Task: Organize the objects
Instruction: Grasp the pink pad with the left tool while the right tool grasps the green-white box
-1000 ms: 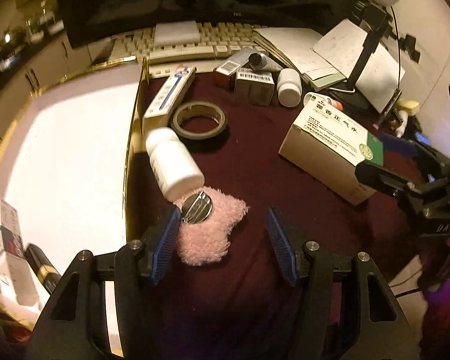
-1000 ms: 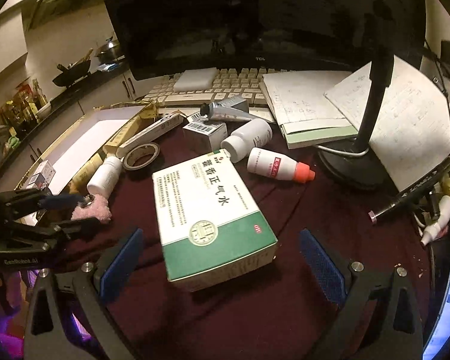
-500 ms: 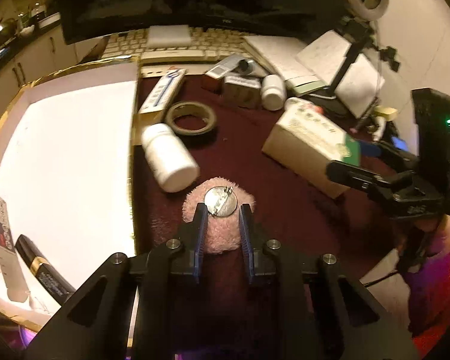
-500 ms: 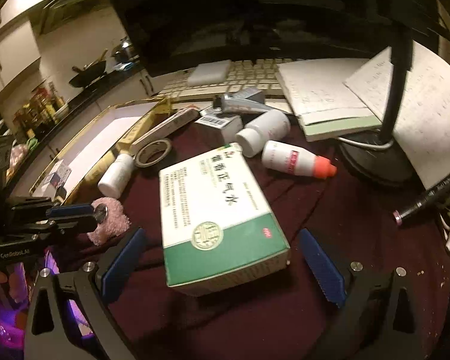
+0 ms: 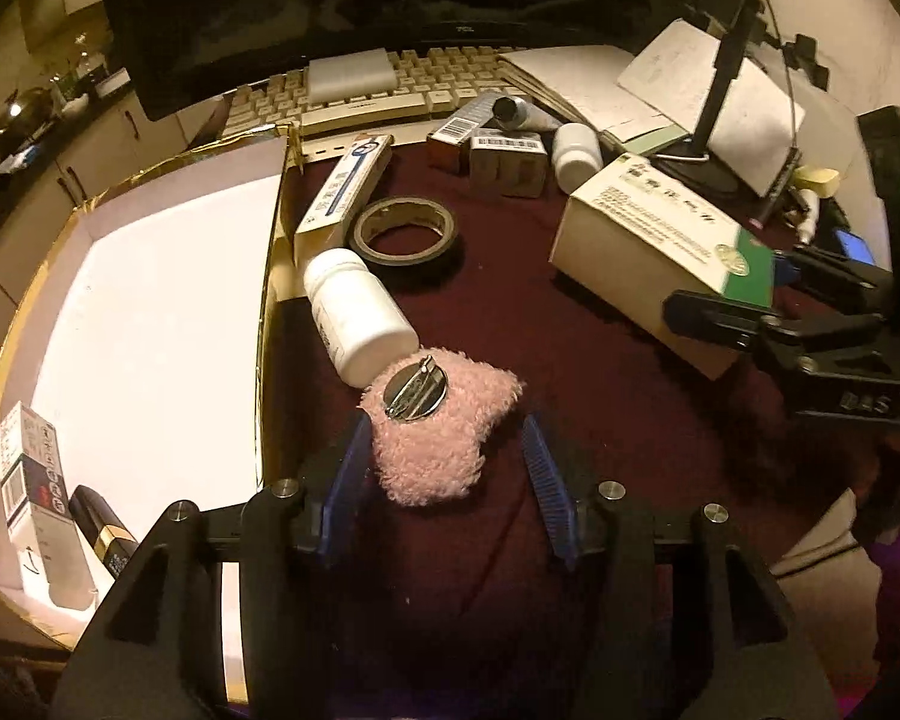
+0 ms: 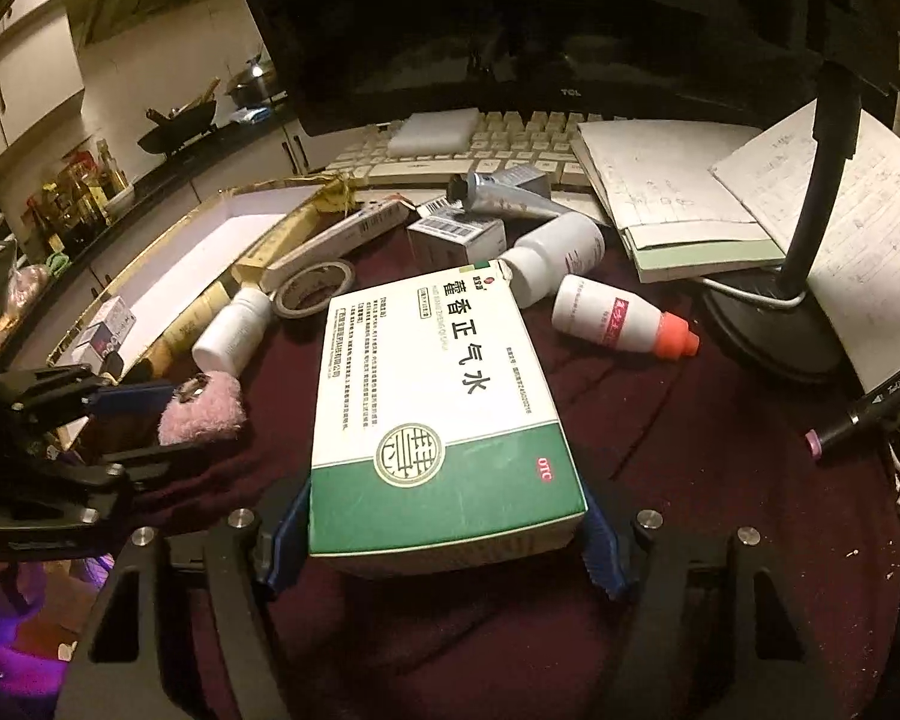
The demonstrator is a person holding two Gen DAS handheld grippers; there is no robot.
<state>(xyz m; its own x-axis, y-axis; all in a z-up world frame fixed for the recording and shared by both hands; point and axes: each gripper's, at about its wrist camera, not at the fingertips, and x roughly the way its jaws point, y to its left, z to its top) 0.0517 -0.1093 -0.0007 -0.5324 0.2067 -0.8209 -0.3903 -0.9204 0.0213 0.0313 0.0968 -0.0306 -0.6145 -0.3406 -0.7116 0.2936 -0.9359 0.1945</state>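
Observation:
A pink fluffy brooch (image 5: 444, 450), metal pin-back up, lies on the maroon cloth between the jaws of my left gripper (image 5: 444, 426). Those jaws are opening: the left pad brushes the fluff and the right pad stands clear. A white pill bottle (image 5: 354, 312) lies on its side against the brooch's far edge. My right gripper (image 6: 444, 522) is closing, and its blue pads sit against both sides of the green end of the white-and-green medicine box (image 6: 432, 384). A gold-rimmed white box (image 5: 150, 300) lies open to the left.
A tape roll (image 5: 405, 231), a long carton (image 5: 345, 192), small barcode cartons (image 5: 507, 156), a red-capped bottle (image 6: 618, 330), another white bottle (image 6: 558, 258) and a tube (image 6: 504, 195) crowd the cloth. Keyboard (image 6: 510, 138), notebooks (image 6: 660, 198) and lamp base (image 6: 768, 330) stand behind. The gold-rimmed box holds a small carton (image 5: 30, 474).
My left gripper's jaws snapped nearly shut by the brooch half a second ago and have spread again. My right gripper's jaws have narrowed from wide open onto the medicine box's near end.

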